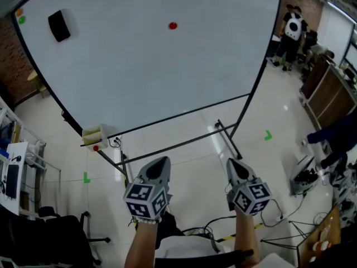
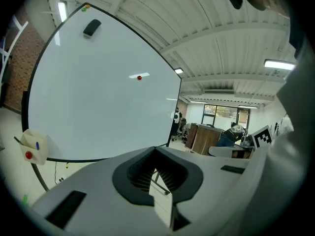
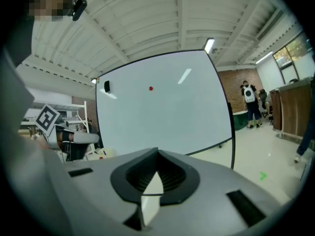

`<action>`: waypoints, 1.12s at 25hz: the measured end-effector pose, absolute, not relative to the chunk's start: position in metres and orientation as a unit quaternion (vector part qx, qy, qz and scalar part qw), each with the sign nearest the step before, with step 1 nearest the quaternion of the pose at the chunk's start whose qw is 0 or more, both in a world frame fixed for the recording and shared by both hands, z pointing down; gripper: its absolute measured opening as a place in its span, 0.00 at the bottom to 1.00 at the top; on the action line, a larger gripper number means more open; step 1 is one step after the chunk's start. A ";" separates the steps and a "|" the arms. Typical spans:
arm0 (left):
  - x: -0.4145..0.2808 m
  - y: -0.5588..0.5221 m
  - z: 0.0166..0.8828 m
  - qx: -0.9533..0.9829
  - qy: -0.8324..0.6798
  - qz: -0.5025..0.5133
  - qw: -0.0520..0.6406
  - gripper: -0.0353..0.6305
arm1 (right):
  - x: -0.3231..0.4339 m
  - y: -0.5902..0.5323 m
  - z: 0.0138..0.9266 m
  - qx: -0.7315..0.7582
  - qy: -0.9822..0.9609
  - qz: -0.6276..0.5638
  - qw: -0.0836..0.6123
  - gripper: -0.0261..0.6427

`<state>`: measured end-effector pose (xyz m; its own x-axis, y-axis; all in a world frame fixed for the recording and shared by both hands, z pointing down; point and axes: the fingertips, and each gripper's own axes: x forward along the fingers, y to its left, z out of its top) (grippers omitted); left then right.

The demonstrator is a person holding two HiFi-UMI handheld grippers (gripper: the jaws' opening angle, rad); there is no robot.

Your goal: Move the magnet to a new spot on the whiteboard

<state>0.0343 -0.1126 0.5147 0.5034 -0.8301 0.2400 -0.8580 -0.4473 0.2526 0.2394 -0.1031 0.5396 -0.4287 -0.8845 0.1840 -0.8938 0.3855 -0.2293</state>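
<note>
Nearest the camera, the left gripper (image 1: 161,163) and right gripper (image 1: 234,164) were held low and side by side, pointing at the whiteboard (image 1: 139,71). Each gripper's own view showed its fingers brought fully together, tips meeting, with nothing between them.

The magnet (image 1: 173,25) was a small red dot stuck high on the board face, right of centre and well apart from both grippers. It showed as a round spot in every view, so no long axis could be made out. As far as could be told, it sat flat against the board with its face turned out toward the person. A black eraser (image 1: 59,25) clung to the upper left of the board. Two small coloured dots (image 1: 20,17) sat near the top left corner, and a tray (image 1: 96,137) hung off the lower left edge.

By this look the task was at its very start, with the reach not yet made. The next move would likely call for raising one gripper toward the magnet and parting its fingers on the way. The fingers would then close across the magnet's rim so it could be pulled off the board and set down on a bare patch elsewhere.
</note>
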 end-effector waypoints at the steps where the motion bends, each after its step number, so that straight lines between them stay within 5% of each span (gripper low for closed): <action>1: 0.039 -0.102 0.517 0.848 -0.498 0.042 0.174 0.04 | 0.243 -0.094 0.540 0.532 -0.833 0.150 0.014 0.04; 28: 0.004 -0.065 0.487 0.853 -0.495 0.025 0.160 0.04 | 0.184 -0.061 0.502 0.518 -0.847 0.113 0.027 0.04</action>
